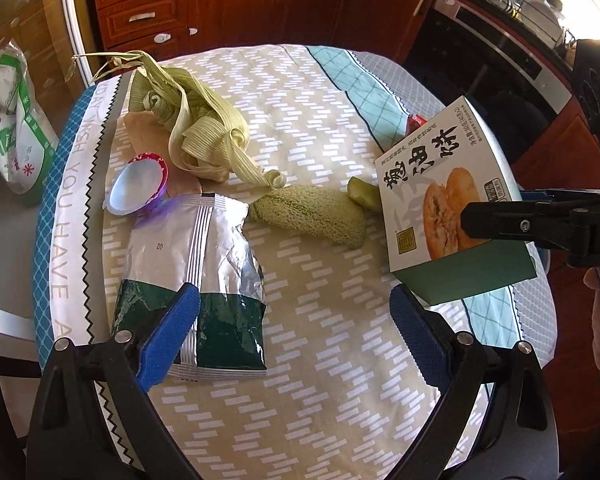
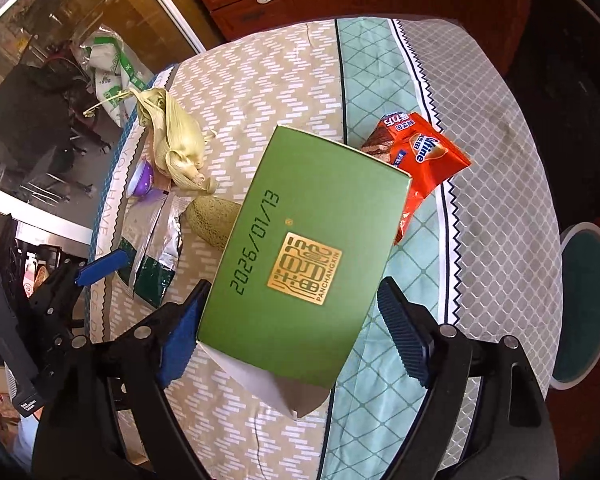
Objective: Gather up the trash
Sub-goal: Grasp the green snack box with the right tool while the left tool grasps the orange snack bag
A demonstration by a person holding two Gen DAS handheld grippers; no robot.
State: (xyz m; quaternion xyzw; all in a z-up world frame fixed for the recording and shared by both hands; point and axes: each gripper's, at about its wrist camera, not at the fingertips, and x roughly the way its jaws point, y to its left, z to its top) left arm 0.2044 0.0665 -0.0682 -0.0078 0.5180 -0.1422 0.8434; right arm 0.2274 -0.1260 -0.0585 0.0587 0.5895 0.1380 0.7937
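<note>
Right wrist view shows our right gripper (image 2: 288,332) with its jaws spread wide around the green box (image 2: 304,256). The left pad sits at, perhaps touching, the box's left edge, while the right pad stands clear of its right edge, so we judge the box is not pinched. It stands tilted, one end propped up above the cloth, which reads to us as loosely set rather than settled; whether it is on its way into or out of the grip we cannot tell. Beyond the jaws, past the box's far right corner, lies the red snack wrapper (image 2: 424,164), partly tucked under the box.

From the left wrist view, our left gripper (image 1: 296,336) hangs with jaws spread and nothing between them. Its left pad overlaps the near end of the silver and green foil pouch (image 1: 196,280); we cannot tell if it touches. Ahead of the jaws lie the melon rind (image 1: 312,216), the corn husks (image 1: 196,128) and the purple cup lid (image 1: 140,188), all loose on the tablecloth (image 1: 320,400). We judge the pouch the nearest pick for the left jaws, and collecting has barely begun, since everything rests on the cloth.
</note>
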